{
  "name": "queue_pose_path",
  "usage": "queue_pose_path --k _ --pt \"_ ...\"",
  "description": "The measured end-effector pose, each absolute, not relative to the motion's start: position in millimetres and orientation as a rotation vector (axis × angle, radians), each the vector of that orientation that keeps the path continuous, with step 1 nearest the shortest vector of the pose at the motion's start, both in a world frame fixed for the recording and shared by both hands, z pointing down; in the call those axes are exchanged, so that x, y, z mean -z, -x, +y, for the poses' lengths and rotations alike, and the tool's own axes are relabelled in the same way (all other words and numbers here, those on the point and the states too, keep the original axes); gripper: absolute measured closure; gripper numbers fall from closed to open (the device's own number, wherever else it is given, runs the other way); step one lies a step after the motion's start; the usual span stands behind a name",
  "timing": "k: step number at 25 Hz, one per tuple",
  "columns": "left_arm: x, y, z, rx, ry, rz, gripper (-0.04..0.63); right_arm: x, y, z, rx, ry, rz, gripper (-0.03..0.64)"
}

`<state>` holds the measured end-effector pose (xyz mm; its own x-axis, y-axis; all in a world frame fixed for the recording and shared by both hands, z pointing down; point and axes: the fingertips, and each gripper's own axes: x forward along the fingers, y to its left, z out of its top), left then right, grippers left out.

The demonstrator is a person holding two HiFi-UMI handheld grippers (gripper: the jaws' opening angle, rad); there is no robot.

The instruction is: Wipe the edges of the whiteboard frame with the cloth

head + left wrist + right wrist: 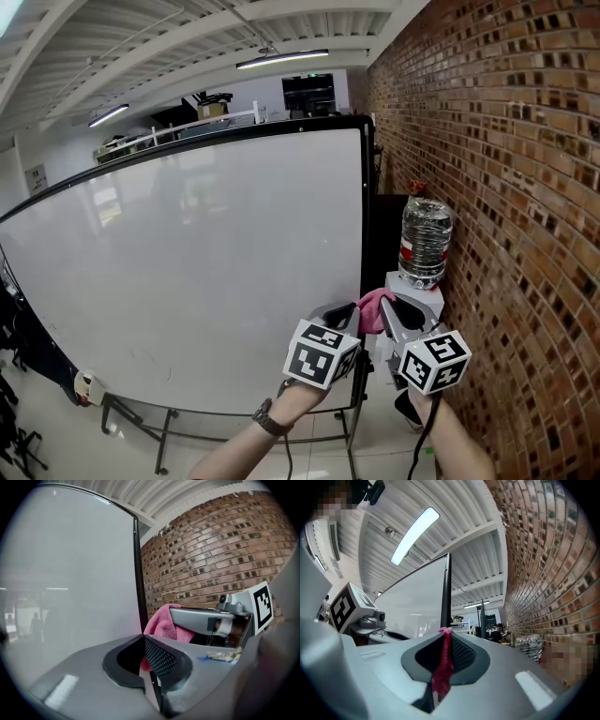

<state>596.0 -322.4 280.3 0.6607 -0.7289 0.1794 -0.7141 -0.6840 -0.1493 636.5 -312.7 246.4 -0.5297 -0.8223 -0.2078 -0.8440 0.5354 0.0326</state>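
Right gripper (392, 313) has its jaws clamped on the pink cloth (373, 306), which is bunched up right by the lower right edge of the black whiteboard frame (367, 216). The left gripper (345, 315) jaws are closed too, pinching a bit of the same cloth.

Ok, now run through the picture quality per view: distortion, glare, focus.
Head view: fisheye bows the whiteboard frame into an arc; faint reflections across the panel. Left gripper view: black vignette at the corners, cloth fairly sharp, near jaws soft. Right gripper view: the ceiling strip light burns out white, the brick wall curves strongly.
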Motion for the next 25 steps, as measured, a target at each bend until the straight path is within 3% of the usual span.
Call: queue_pose_path --k 12,25 --pt "-169.2 -593.8 -312.7 0.242 2.626 1.233 0.594 -127.4 -631.2 -300.2 -0.417 1.355 2.535 0.594" --pt "-110.7 -580.7 -305.0 0.173 2.584 1.237 0.594 -43.3 -633.0 -302.0 -0.554 1.322 2.452 0.595"
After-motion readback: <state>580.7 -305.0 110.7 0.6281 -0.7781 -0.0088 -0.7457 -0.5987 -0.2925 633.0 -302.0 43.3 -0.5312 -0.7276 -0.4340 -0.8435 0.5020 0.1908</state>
